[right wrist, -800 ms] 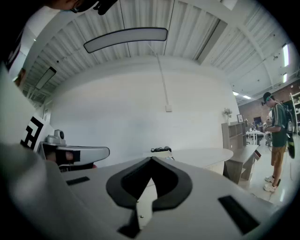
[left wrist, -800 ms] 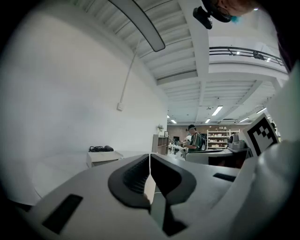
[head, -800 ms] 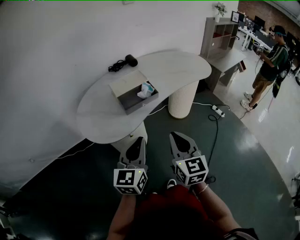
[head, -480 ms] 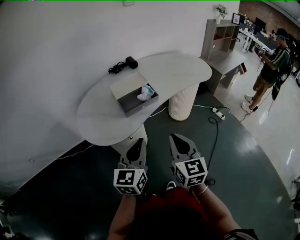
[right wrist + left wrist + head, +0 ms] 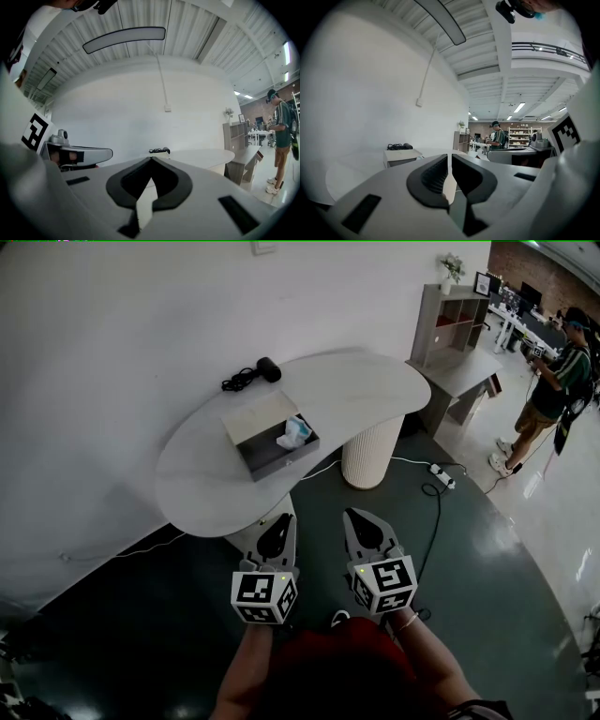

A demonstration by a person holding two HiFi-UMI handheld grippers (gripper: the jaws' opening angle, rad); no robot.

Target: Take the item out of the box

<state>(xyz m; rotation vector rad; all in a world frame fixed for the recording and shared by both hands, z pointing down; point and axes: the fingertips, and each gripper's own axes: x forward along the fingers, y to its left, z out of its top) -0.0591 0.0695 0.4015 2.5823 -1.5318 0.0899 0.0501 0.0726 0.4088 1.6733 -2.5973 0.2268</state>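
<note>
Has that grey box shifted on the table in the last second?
No. The box lies as before, just in front of the black corded device on the table.

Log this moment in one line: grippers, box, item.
stage: pre-reach | left gripper: shut, empty | right gripper: shut, empty | box: open, on table | white-and-blue item: inside box, untouched
</note>
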